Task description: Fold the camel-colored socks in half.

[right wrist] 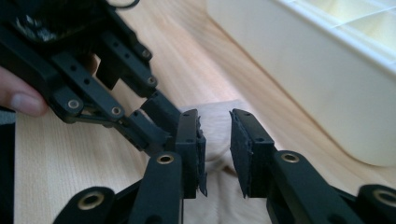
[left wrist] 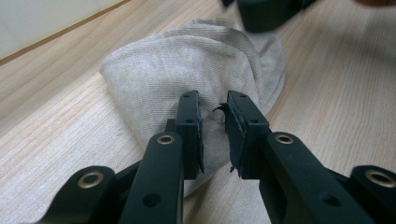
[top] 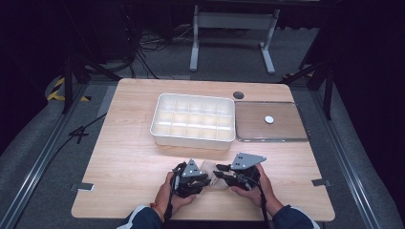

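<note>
A beige sock point(top: 208, 168) lies bunched on the wooden table point(top: 129, 157) near its front edge, between the two hands. My left gripper point(top: 205, 179) comes at it from the left. In the left gripper view its jaws stand narrowly apart with the sock point(left wrist: 187, 60) pinched in the slim gap at my left gripper point(left wrist: 213, 100). My right gripper point(top: 218, 173) faces it from the right. In the right gripper view, my right gripper point(right wrist: 215, 116) straddles the sock's end point(right wrist: 215, 135), and its pads stand clear of the cloth. My left gripper point(right wrist: 149, 112) shows there, touching the sock.
A white box with several compartments point(top: 191, 138) stands behind the sock, its wall close by point(right wrist: 303, 70). To its right lies a metal tray point(top: 267, 139) holding a small white disc point(top: 269, 119). A round grey grommet point(top: 239, 95) sits at the back.
</note>
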